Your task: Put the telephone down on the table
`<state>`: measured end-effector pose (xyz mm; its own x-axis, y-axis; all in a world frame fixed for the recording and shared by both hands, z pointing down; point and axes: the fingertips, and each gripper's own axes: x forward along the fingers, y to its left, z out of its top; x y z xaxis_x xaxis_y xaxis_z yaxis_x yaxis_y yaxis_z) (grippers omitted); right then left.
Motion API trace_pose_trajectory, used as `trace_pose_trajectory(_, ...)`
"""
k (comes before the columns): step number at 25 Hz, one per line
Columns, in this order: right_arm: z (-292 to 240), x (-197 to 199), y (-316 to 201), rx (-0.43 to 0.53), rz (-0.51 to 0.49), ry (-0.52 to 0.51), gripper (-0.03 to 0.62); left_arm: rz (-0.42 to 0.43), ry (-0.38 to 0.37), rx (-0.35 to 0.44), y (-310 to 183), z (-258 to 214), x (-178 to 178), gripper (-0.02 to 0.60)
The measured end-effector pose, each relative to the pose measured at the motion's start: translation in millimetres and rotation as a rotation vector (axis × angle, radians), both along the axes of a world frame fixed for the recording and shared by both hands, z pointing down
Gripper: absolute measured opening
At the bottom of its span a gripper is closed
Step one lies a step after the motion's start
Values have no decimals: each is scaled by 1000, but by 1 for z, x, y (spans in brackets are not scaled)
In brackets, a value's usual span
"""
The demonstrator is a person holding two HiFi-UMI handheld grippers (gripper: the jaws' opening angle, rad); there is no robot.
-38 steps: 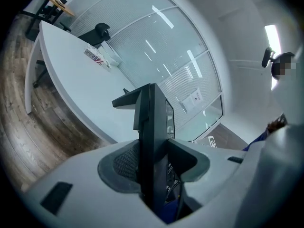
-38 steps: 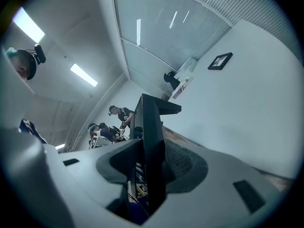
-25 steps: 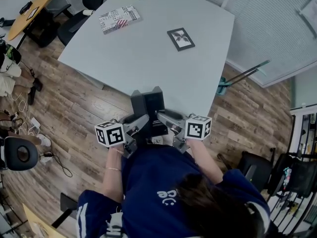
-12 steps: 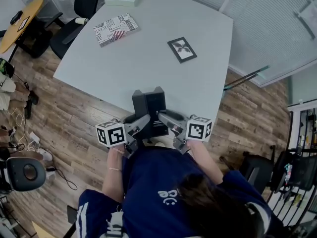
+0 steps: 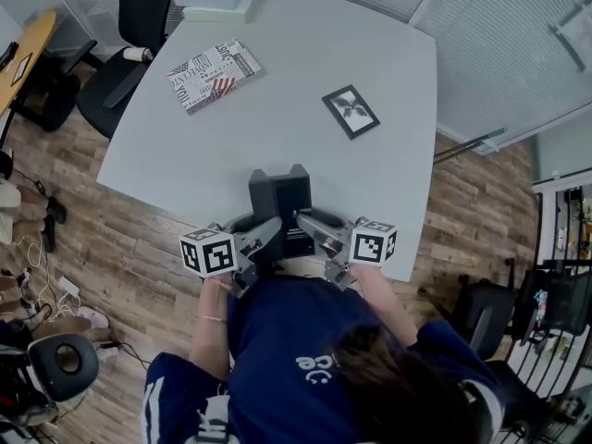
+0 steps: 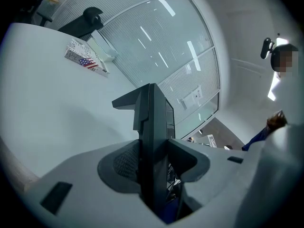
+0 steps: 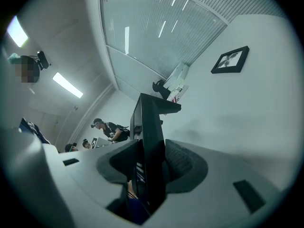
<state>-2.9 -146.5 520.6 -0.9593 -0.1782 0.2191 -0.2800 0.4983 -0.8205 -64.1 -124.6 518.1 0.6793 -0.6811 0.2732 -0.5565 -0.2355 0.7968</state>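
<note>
At the near edge of the bench, the phone stands upright, with the left tool and right tool each clenched on its thin body from opposite sides, likely to stop it tipping. Can't tell if its base touches the bench yet. Bare surface ahead; the magazine and frame are well apart, so there's room to push in from the edge.

You are standing in an office. You are facing a pale meeting table, with a black swivel chair sitting beside it and blind-covered glass partition walls running behind.
</note>
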Motion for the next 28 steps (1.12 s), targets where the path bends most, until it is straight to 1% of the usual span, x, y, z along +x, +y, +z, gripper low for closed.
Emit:
trace_pose_trajectory(8, 2, -51, -27, 4, 79, 16, 187, 77, 15, -8, -31, 4, -53, 176)
trace_pose_trajectory(15, 1, -79, -44, 8, 140, 22, 187, 130, 17, -8, -52, 3, -82, 176)
trace_pose_trajectory(22, 0, -98, -66, 13, 152, 26, 187, 127, 24, -9, -73, 3, -102, 176)
trace_pose_trajectory(28, 0, -104, -82, 10, 157, 13, 189, 117, 13, -5, -89, 2, -107, 176)
